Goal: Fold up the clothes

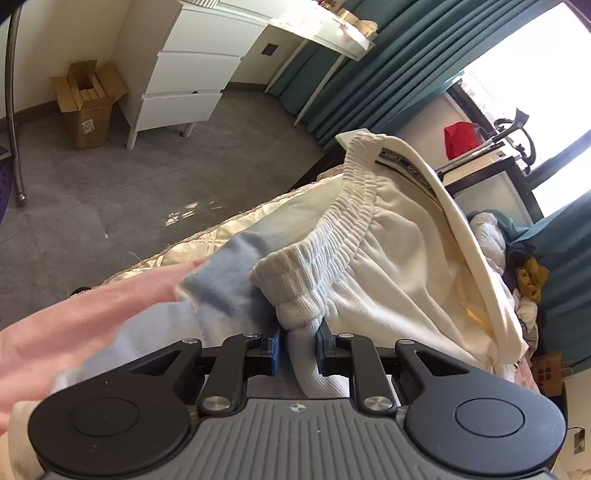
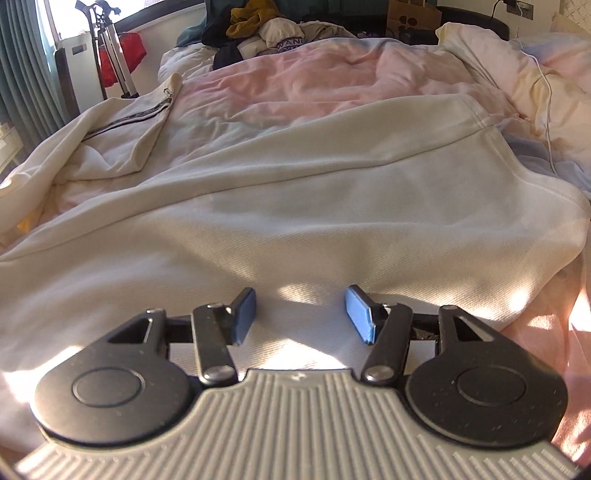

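Observation:
Cream trousers [image 2: 295,206] lie spread across the bed, with a dark-taped pocket edge [image 2: 147,110] at the far left. My left gripper [image 1: 298,345] is shut on the bunched elastic waistband [image 1: 332,236] of the cream trousers and holds it lifted off the bed. My right gripper [image 2: 300,314] is open and empty, its blue pads [image 2: 357,314] hovering just over the flat cream cloth near the bed's front.
A pink and blue quilt [image 2: 314,85] covers the bed. A pile of mixed clothes [image 2: 266,26] lies at the far end. A white drawer unit [image 1: 184,74], a cardboard box [image 1: 88,103] and teal curtains [image 1: 354,81] stand beyond the bed on grey floor.

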The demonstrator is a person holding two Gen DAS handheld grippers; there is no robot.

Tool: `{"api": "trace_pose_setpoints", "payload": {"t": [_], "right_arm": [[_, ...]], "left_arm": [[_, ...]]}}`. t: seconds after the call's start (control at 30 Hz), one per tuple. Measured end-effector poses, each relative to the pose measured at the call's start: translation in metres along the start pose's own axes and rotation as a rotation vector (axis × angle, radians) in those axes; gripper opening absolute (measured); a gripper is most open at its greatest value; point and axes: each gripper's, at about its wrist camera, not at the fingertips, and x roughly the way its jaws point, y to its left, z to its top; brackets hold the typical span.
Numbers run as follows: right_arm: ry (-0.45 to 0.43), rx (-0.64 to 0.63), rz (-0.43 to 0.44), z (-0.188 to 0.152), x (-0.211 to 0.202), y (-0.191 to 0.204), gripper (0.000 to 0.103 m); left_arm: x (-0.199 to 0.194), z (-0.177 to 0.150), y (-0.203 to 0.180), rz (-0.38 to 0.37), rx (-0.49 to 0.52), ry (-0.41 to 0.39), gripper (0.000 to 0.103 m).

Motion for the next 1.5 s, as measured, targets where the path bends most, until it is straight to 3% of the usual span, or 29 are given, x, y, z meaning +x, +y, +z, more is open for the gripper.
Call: {"api": "trace_pose_setpoints", "payload": {"t": [0.1, 0.17, 0.37, 0.47, 0.73, 0.83, 1.03, 1.3, 1.5], "right_arm": [[-0.003, 0.001, 0.004, 0.0, -0.002, 0.001, 0.057], [-0.012, -0.004, 0.015, 0.0, -0.005, 0.003, 0.057], [-0.033, -0.058, 0.053, -0.002, -0.015, 0.014, 0.057], [-0.049, -0.065, 0.095, -0.002, -0.026, 0.018, 0.056], [-0.08, -0.026, 0.25, -0.008, -0.064, 0.015, 0.057], [-0.104, -0.031, 0.277, -0.008, -0.074, 0.015, 0.057], [-0.157, -0.051, 0.302, -0.006, -0.082, 0.017, 0.057], [-0.148, -0.035, 0.361, -0.005, -0.079, 0.018, 0.057], [-0.153, -0.032, 0.395, -0.006, -0.079, 0.02, 0.057]], "left_arm": [[-0.015, -0.004, -0.012, 0.009, 0.073, -0.041, 0.03], [-0.031, -0.01, -0.023, 0.049, 0.136, -0.088, 0.052], [-0.078, -0.036, -0.062, 0.103, 0.307, -0.176, 0.067], [-0.091, -0.053, -0.091, 0.092, 0.401, -0.204, 0.073], [-0.078, -0.1, -0.173, 0.007, 0.54, -0.169, 0.075], [-0.069, -0.124, -0.201, -0.015, 0.602, -0.171, 0.075], [-0.047, -0.161, -0.246, -0.09, 0.633, -0.132, 0.075], [-0.023, -0.179, -0.299, -0.149, 0.661, -0.145, 0.075], [0.021, -0.19, -0.313, -0.174, 0.691, -0.14, 0.075]]}}
